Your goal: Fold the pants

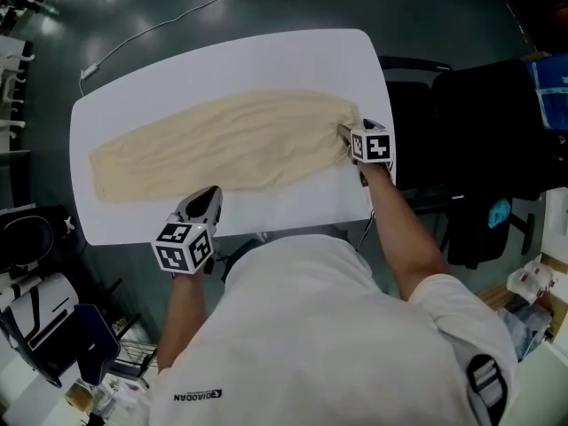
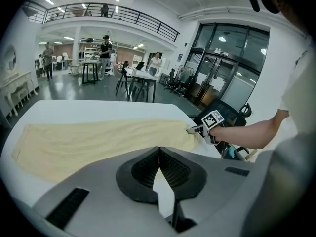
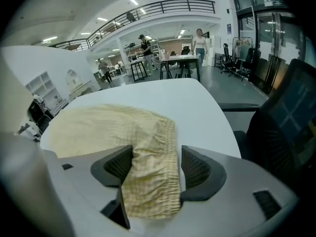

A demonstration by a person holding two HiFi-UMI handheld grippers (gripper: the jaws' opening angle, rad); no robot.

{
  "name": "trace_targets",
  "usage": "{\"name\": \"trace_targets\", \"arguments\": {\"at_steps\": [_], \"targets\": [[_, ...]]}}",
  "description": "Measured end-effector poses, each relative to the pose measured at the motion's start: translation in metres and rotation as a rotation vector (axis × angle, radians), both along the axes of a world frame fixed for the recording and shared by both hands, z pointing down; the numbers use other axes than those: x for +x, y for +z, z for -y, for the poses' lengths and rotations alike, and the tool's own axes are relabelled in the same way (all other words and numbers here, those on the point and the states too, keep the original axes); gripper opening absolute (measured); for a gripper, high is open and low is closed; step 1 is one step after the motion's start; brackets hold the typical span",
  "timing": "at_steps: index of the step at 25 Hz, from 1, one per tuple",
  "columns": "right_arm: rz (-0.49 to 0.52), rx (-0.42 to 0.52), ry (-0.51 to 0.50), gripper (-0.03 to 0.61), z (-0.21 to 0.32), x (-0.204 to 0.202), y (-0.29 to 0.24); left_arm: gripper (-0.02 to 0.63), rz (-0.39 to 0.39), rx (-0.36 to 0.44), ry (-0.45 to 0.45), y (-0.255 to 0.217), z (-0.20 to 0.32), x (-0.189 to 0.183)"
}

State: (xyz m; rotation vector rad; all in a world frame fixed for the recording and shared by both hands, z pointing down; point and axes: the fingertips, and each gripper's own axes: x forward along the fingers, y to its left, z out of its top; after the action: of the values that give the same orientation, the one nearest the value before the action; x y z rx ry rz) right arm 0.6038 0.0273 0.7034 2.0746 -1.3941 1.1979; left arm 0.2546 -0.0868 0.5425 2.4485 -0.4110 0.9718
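Observation:
Pale yellow pants [image 1: 222,140] lie stretched out lengthwise across the white table [image 1: 293,60], waistband at the right end. My right gripper [image 1: 342,131] is at that waistband end. In the right gripper view its jaws [image 3: 157,164] stand wide open, with the elastic waistband [image 3: 170,172] lying loose between them. The left gripper view shows it too [image 2: 190,130], at the pants' end [image 2: 89,142]. My left gripper [image 1: 211,193] hovers over the table's near edge, just short of the pants. Its jaws [image 2: 159,154] are shut with nothing in them.
A black office chair [image 1: 479,122] stands close to the table's right end. A white cable [image 1: 177,20] runs over the floor beyond the far edge. Other tables, chairs and standing people [image 2: 106,48] are far off in the hall.

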Motion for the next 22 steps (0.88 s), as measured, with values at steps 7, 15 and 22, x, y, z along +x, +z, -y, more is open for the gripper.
{"name": "trace_targets", "arguments": {"at_steps": [7, 15, 22], "targets": [[0.012, 0.047, 0.042, 0.158, 0.009, -0.018, 0.001, 0.028, -0.013, 0.004, 0.005, -0.001, -0.007, -0.002], [0.201, 0.192, 0.103, 0.100, 0.006, -0.016, -0.003, 0.028, -0.052, 0.027, -0.009, -0.011, -0.004, -0.030], [0.188, 0.315, 0.141, 0.094, 0.012, -0.042, -0.061, 0.028, -0.110, 0.050, -0.019, -0.021, 0.006, -0.065]]}}
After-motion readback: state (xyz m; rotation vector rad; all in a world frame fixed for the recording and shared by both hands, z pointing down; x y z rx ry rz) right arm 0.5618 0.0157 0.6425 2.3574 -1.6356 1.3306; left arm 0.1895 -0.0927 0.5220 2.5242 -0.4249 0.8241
